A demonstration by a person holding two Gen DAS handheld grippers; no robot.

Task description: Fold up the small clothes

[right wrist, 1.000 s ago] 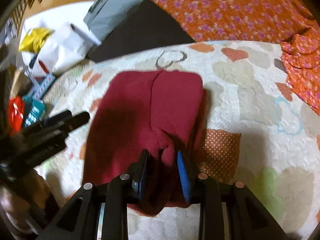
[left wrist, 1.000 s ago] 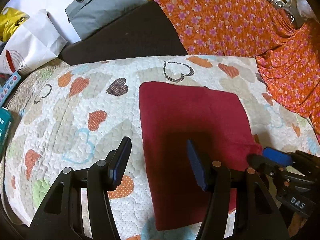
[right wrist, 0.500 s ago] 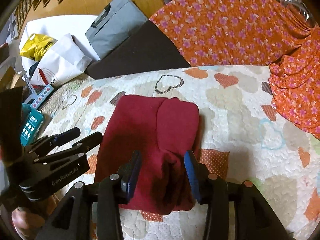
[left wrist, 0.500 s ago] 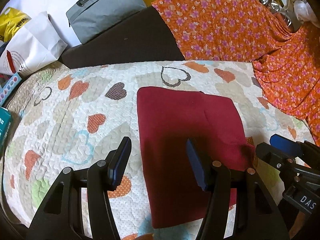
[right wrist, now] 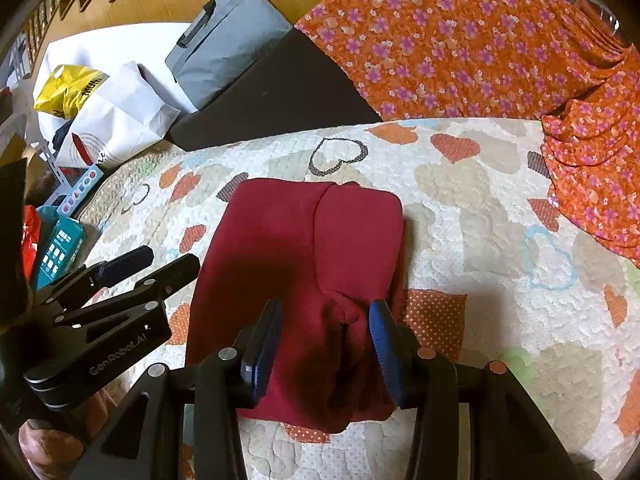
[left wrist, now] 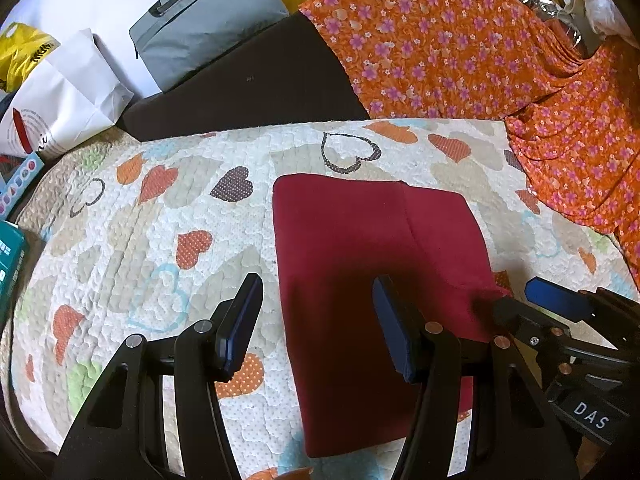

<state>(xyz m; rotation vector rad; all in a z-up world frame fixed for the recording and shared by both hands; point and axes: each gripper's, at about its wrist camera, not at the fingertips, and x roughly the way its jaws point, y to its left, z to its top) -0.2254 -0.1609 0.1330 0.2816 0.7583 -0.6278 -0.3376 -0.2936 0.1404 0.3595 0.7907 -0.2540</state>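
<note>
Both fingers [left wrist: 316, 320] [right wrist: 326, 334] stand apart, seemingly clear of the red garment [left wrist: 360, 264]; open quilt [left wrist: 132, 240] lies leftward.

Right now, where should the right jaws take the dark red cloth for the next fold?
Probably the bunched near-right corner of the dark red cloth, coming from the near edge. It stands puckered off the heart quilt; the rest lies flat, offering nothing to pinch.

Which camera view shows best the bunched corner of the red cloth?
The right wrist view: the bunched corner lies between the open right gripper fingers. The left wrist view shows the red cloth mostly flat, that corner partly hidden.
</note>
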